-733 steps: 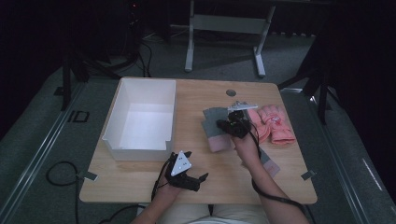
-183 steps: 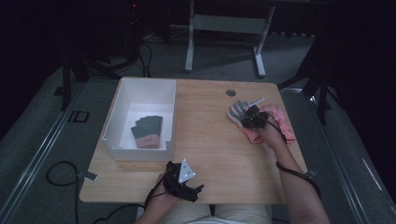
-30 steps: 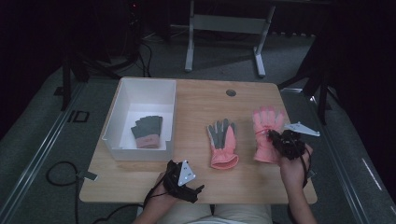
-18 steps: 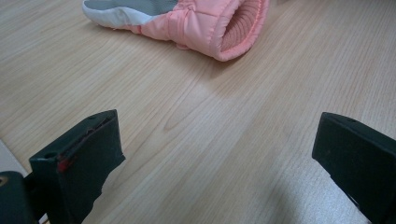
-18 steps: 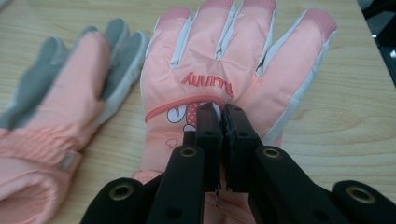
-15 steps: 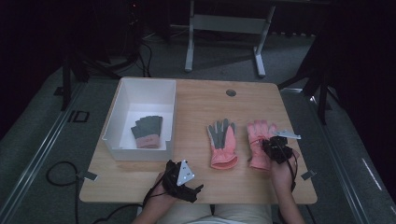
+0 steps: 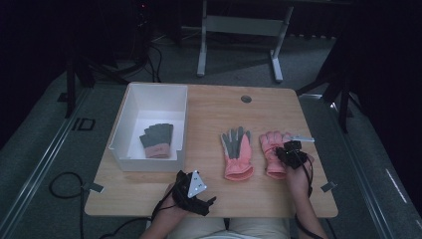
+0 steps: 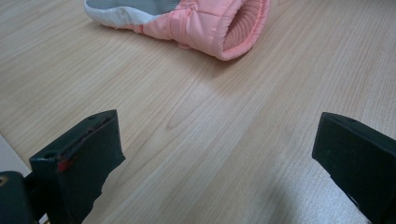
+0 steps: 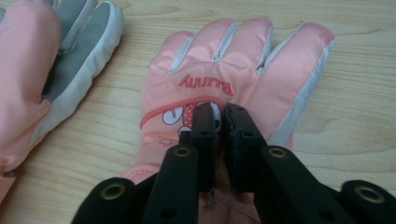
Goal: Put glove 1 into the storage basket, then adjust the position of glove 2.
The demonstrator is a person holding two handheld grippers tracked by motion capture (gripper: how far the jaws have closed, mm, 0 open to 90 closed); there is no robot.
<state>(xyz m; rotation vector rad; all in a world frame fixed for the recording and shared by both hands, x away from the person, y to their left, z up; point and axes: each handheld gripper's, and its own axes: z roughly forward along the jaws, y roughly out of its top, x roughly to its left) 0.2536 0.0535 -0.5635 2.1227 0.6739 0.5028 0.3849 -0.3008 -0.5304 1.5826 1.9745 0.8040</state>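
Note:
Two pink gloves lie side by side on the wooden table (image 7: pixel 209 104). The left glove (image 7: pixel 238 152) (image 9: pixel 70 60) shows its grey palm. The right glove (image 7: pixel 271 144) (image 9: pixel 243 79) lies back up with "Bunny" printed on it. My right gripper (image 7: pixel 286 149) (image 9: pixel 219 109) rests on that glove's back, its jaws almost together on a thin pinch of the fabric; they have just been opening a little. My left gripper (image 7: pixel 206 204) (image 8: pixel 215 154) stands open over bare wood near the front edge, pointing at the left glove's cuff (image 8: pixel 205 23).
A white box (image 7: pixel 149 99) stands at the table's left with a grey glove pair (image 7: pixel 158 139) inside. A small dark hole (image 7: pixel 246 98) sits near the far edge. Cables trail from both grippers off the front edge.
My right gripper has come down and to the left with the pink glove, which now lies flat closer to the grey-palmed one. The left gripper has stayed put.

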